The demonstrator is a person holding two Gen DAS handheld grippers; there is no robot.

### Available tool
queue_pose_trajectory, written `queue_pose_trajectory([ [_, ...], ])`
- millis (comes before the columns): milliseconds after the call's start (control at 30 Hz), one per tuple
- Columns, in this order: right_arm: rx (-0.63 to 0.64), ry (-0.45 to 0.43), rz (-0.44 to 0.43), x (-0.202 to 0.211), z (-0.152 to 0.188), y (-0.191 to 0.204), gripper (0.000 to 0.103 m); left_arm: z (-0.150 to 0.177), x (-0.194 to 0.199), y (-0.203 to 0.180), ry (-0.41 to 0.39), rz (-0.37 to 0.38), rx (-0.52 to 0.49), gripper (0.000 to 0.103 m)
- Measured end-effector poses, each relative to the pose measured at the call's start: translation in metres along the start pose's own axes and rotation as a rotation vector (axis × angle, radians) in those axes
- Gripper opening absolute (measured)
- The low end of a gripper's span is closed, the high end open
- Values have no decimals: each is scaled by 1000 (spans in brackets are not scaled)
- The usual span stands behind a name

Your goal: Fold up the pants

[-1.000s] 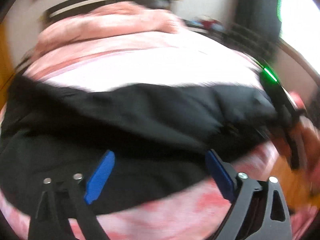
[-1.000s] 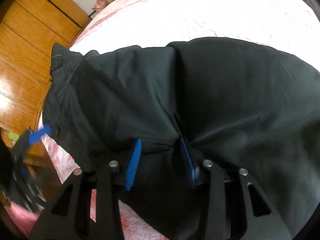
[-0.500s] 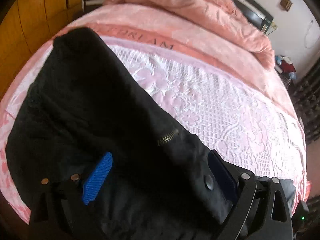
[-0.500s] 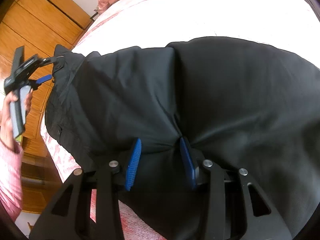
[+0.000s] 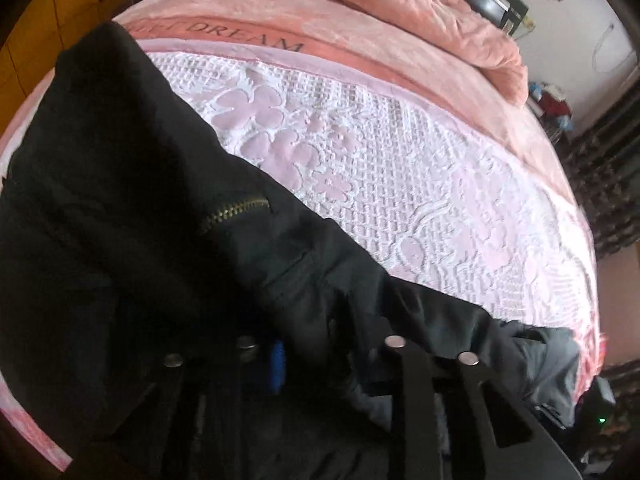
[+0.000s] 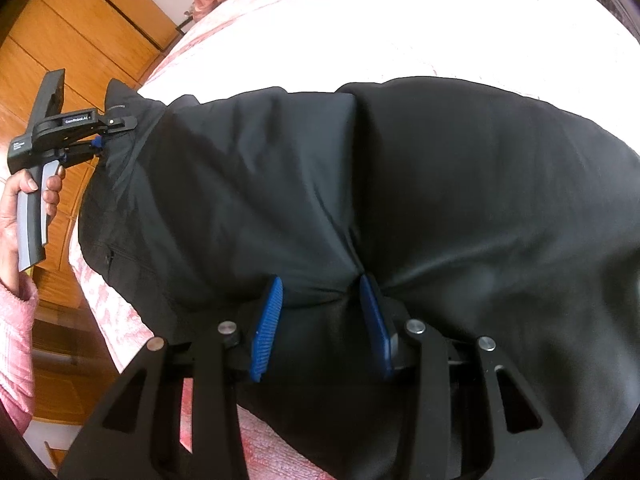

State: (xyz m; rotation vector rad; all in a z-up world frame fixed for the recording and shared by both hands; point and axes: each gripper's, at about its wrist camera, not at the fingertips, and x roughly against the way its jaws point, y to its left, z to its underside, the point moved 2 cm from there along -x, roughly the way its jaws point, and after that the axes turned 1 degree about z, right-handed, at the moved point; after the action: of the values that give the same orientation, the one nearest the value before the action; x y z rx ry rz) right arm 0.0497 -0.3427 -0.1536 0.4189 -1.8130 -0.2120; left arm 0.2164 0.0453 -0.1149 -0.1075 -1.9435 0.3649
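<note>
Black pants (image 6: 440, 180) lie spread over the near side of a pink bed (image 5: 380, 168). My right gripper (image 6: 320, 300) is shut on a bunched fold of the pants, and creases run out from its blue pads. My left gripper (image 6: 102, 136) is at the waistband corner on the left, held by a hand (image 6: 20, 208). Its jaws are closing with the black cloth between them. In the left wrist view the pants (image 5: 120, 200) drape over that gripper (image 5: 312, 344). One blue pad (image 5: 277, 364) shows and the other is hidden. A brass zipper (image 5: 234, 212) lies just ahead.
A rumpled pink blanket (image 5: 400, 12) is heaped at the far end of the bed. A wooden wardrobe (image 6: 80, 40) stands close along the bed's left side. A dark patterned floor (image 5: 608, 184) shows past the bed's right edge.
The left gripper swung over to the waistband corner and its jaws closed from wide open onto the cloth. The right gripper stayed shut on its fold without moving.
</note>
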Motion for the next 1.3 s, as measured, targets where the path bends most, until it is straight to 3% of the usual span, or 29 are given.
queue_pose_trajectory([
  [167, -33, 4, -31, 3, -1, -7, 41, 31, 41, 0, -189, 36, -11, 18],
  [267, -54, 7, -53, 4, -2, -10, 41, 71, 74, -3, -318, 15, -34, 18],
  [367, -57, 14, -50, 7, -4, -13, 41, 119, 90, 3, -374, -10, -25, 18],
  [500, -57, 19, -41, 11, -3, -14, 41, 159, 85, 15, -373, -26, 31, 19],
  [633, -36, 21, -8, 14, -1, -11, 42, 186, 57, 38, -292, -24, 110, 22],
  [700, -17, 29, 16, 15, 2, -7, 44, 190, 38, 48, -247, -22, 144, 25],
  [833, 25, 52, 68, 15, 6, 1, 46, 185, 33, 49, -237, -8, 126, 26],
  [867, 33, 56, 78, 14, 6, 4, 47, 184, 34, 48, -231, -4, 121, 29],
  [900, 42, 65, 93, 14, 6, 7, 49, 182, 36, 47, -217, 11, 118, 43],
  [967, 41, 78, 109, 17, 6, 11, 53, 183, 42, 45, -191, 25, 117, 61],
  [1067, 79, 41, 163, 33, 5, 16, 57, 189, 51, 46, -156, -8, 106, 61],
  [1200, 120, -18, 172, 58, -7, 33, 59, 186, 77, 53, -250, -12, 96, 62],
  [1300, 122, -46, 98, 64, -21, 45, 59, 166, 92, 60, -357, -73, 68, 76],
])
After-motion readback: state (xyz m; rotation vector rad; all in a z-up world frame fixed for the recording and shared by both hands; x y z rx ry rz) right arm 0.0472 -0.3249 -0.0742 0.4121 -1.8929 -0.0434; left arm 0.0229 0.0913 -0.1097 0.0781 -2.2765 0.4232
